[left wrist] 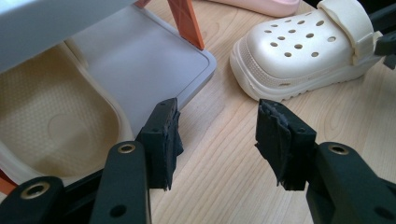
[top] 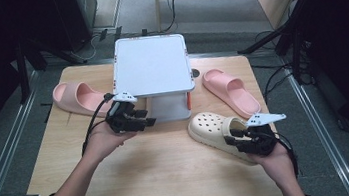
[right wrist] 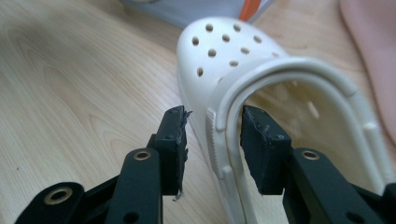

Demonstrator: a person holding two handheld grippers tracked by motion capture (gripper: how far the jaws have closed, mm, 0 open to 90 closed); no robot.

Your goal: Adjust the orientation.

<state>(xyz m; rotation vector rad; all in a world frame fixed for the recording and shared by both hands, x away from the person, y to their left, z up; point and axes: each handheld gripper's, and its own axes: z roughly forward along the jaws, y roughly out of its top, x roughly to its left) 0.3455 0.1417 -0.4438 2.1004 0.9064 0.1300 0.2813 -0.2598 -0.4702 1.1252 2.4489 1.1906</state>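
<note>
Wooden worktop [top: 137, 178] under the high view: the cream clog [top: 214, 131] lies at four o'clock from the grey shoe rack [top: 150, 63], toe toward ten, heel toward the right gripper [top: 244, 142]. The left gripper [top: 147, 121] hovers by the rack. Left gripper view: jaws spread, nothing between them, clog [left wrist: 303, 46] off at one o'clock. Right gripper view: jaws straddle the clog's heel strap [right wrist: 226, 140], gaps showing, not pinching. Right hand is clearly the nearer one.

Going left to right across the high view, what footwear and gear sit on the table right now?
Left pink slide → left gripper → grey two-tier rack → cream clog → right pink slide → right gripper, its jaws straddling the clog's side wall without pressing.
</note>
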